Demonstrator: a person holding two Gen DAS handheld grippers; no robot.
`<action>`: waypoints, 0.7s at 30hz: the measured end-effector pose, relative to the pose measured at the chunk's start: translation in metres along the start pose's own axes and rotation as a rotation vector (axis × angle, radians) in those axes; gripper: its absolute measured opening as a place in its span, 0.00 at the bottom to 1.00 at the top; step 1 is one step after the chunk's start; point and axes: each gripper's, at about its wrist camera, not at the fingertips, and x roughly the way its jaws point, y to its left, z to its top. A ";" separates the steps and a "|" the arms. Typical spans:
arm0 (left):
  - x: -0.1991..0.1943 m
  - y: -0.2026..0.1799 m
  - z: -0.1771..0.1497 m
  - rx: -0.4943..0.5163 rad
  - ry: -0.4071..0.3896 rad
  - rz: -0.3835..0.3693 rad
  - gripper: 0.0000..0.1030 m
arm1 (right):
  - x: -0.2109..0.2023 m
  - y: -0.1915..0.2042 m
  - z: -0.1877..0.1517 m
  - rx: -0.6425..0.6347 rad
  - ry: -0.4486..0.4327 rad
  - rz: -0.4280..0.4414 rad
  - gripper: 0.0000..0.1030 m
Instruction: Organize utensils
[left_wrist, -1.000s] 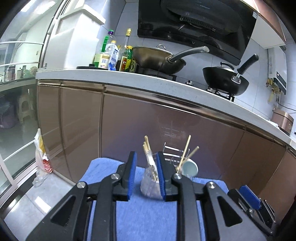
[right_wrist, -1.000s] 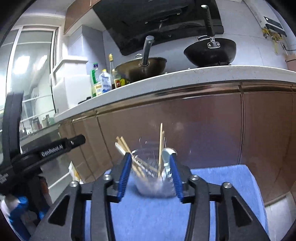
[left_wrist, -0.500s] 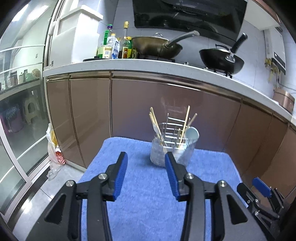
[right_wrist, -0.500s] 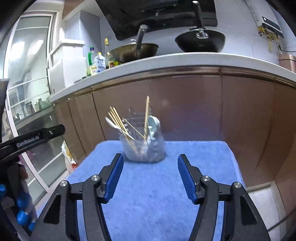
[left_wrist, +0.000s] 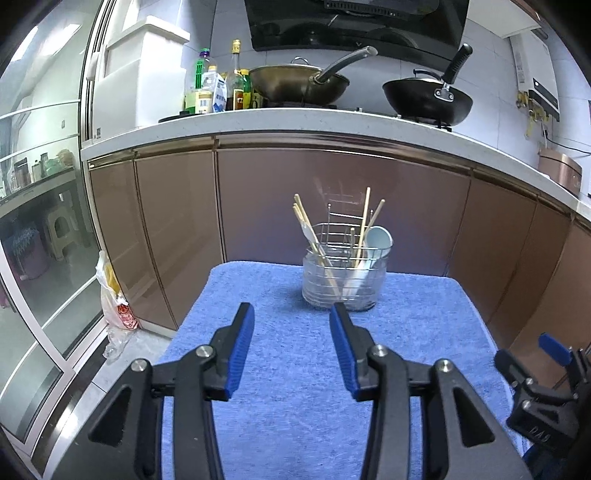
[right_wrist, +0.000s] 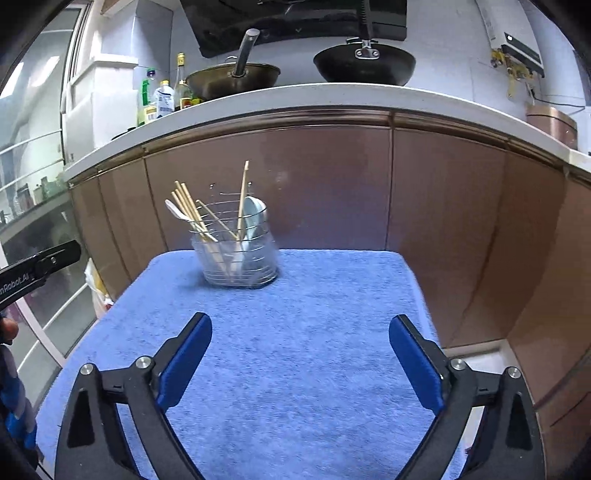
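Wire utensil holder (left_wrist: 345, 273) stands upright near the far edge of the blue towel (left_wrist: 295, 369), w/ wooden chopsticks (left_wrist: 314, 240) and a pale spoon (left_wrist: 376, 240) leaning inside. Left claw (left_wrist: 291, 347) approx. half open, nothing btwn pads, apart from holder. Right claw (right_wrist: 300, 360) wide and its jaws opening, empty, over bare towel. Towel's near half is free; brown cabinet fronts (right_wrist: 332, 184) rise just behind the holder, towel edges drop off L and R.

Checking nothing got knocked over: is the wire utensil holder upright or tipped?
Upright. The wire utensil holder stands flat on the blue towel, with chopsticks and a pale spoon leaning inside it.
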 end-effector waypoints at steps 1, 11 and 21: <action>0.000 0.002 -0.001 -0.002 -0.002 0.001 0.40 | -0.002 0.000 0.000 -0.002 -0.002 -0.009 0.96; 0.000 0.021 -0.008 -0.015 -0.017 0.033 0.52 | -0.012 -0.001 0.005 -0.028 -0.014 -0.075 0.99; -0.005 0.037 -0.003 -0.054 -0.056 0.117 0.60 | -0.021 -0.005 0.013 -0.040 -0.048 -0.103 1.00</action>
